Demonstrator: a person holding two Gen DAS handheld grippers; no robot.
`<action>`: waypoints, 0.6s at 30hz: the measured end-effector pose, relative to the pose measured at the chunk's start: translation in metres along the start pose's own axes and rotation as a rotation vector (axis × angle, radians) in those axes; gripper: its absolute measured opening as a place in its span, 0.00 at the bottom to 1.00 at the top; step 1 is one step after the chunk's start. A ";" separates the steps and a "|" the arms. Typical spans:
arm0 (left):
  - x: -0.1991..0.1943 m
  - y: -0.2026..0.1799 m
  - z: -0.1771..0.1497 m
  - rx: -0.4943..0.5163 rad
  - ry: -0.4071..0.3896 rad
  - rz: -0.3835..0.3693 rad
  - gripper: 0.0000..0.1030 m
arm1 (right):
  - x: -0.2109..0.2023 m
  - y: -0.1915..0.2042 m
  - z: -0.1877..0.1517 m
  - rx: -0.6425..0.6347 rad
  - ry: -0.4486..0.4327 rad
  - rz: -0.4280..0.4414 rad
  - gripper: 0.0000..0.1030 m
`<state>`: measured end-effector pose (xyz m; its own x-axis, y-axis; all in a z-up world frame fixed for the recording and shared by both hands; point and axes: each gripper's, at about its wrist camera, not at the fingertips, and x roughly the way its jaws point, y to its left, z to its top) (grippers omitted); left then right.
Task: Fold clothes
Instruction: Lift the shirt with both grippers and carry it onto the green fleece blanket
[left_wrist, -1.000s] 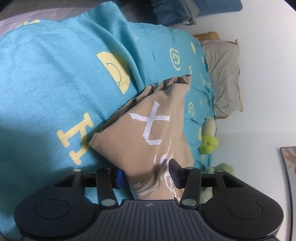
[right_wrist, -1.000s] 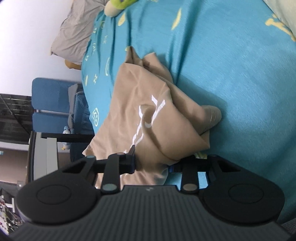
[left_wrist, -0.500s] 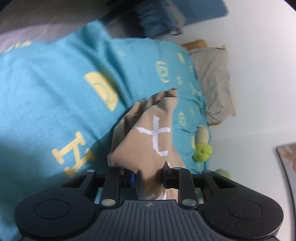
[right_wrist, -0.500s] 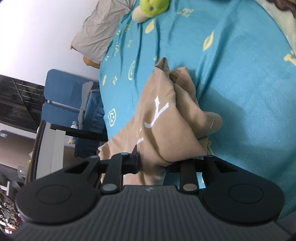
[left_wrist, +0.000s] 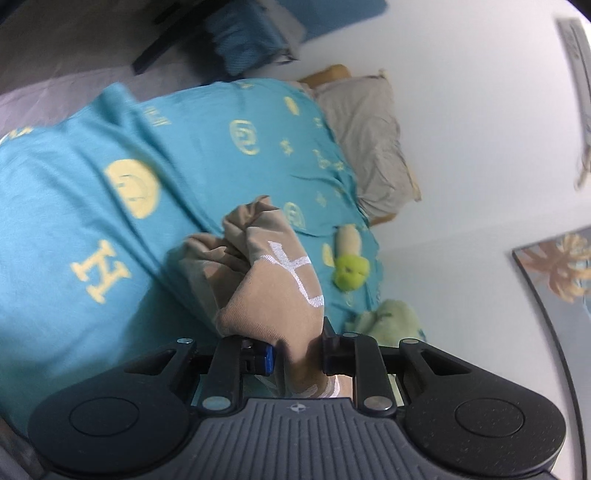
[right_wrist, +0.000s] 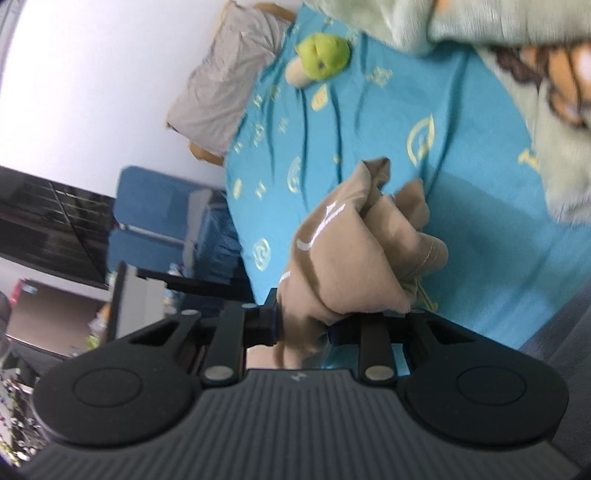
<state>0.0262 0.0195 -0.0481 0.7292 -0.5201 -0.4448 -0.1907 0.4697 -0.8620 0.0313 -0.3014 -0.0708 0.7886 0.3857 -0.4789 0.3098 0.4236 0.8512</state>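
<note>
The tan garment (white lettering on its front) hangs bunched above the teal blanket, pinched by the left gripper and right gripper. A second ago it draped wider and lower; both jaws have narrowed.

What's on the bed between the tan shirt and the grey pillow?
In the right wrist view, only the teal blanket stretches between the tan shirt and the grey pillow. The green plush toy lies off to one side of that stretch.
</note>
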 end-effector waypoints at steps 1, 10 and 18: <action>0.001 -0.015 -0.002 0.006 0.003 -0.008 0.22 | -0.008 0.004 0.009 -0.005 -0.012 0.012 0.27; 0.086 -0.191 -0.044 0.168 0.084 -0.146 0.22 | -0.090 0.034 0.142 -0.049 -0.208 0.091 0.26; 0.211 -0.391 -0.126 0.297 0.254 -0.312 0.22 | -0.199 0.065 0.301 -0.149 -0.492 0.038 0.26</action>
<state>0.1713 -0.3638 0.1642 0.5312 -0.8084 -0.2536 0.2337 0.4275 -0.8733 0.0545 -0.5972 0.1439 0.9654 -0.0129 -0.2604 0.2255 0.5424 0.8093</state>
